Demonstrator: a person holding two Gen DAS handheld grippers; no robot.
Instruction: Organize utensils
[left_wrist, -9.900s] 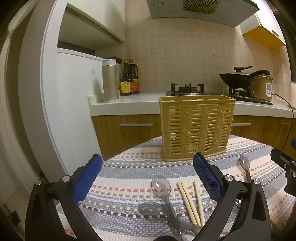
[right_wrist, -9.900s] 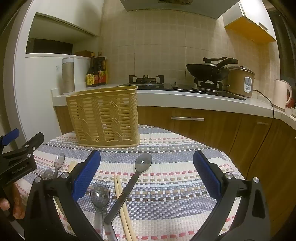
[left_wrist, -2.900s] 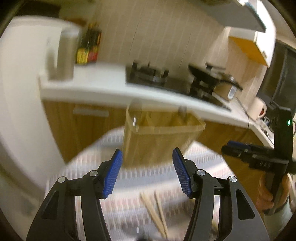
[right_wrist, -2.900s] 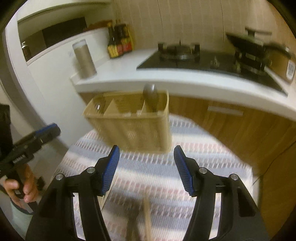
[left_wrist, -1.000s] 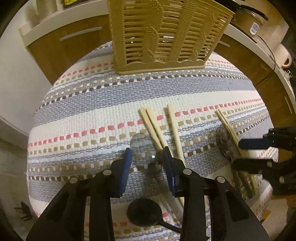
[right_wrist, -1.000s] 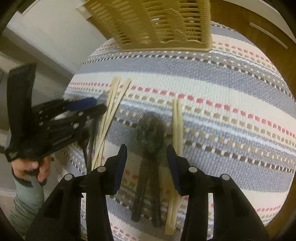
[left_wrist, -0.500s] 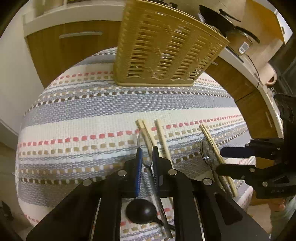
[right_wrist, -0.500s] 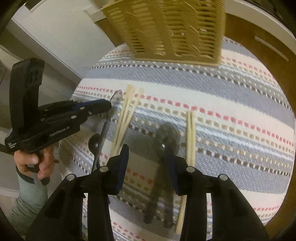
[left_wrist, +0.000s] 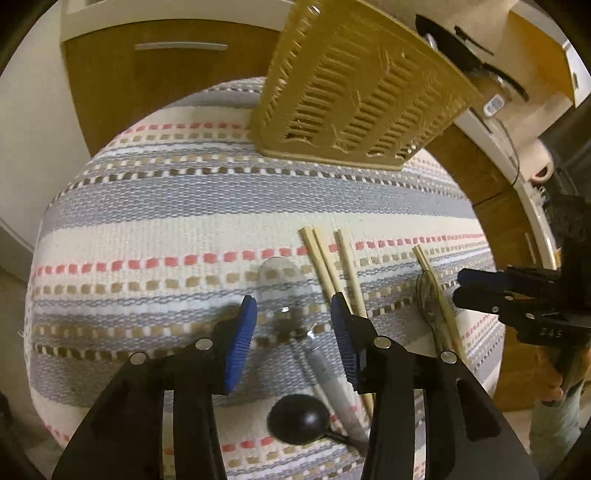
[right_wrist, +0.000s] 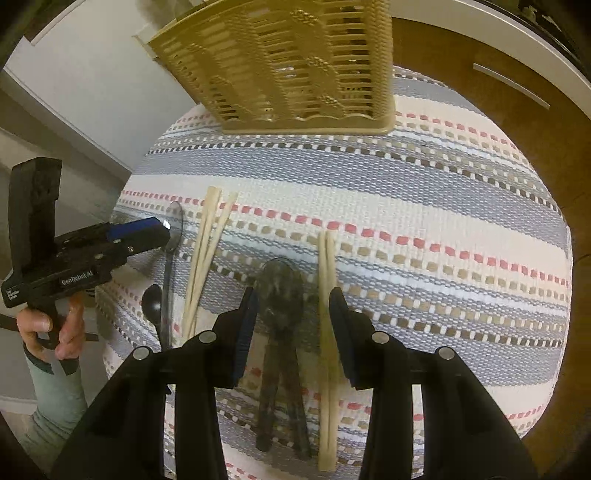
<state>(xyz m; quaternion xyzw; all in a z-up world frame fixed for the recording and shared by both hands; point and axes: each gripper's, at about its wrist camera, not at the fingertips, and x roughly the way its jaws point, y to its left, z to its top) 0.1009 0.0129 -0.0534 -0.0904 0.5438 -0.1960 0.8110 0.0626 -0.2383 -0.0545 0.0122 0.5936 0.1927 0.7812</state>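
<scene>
Black plastic left gripper (left_wrist: 291, 334) and right gripper (right_wrist: 291, 326) with blue ribbed pads, silver screws, white lettering; pale green sleeve (right_wrist: 55, 398)

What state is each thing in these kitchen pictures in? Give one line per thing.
Utensil basket: upright on the striped cloth; contents unclear.
Clear spoon: flat on the cloth, between the left gripper's jaws, not gripped.
Left gripper: jaws opening.
Dark spoons: flat on the cloth, between the right gripper's jaws.
Right gripper: open, pads not pressing.
Chopstick pair: flat beside the dark spoons.
Black spoon: lying near the cloth's edge.
</scene>
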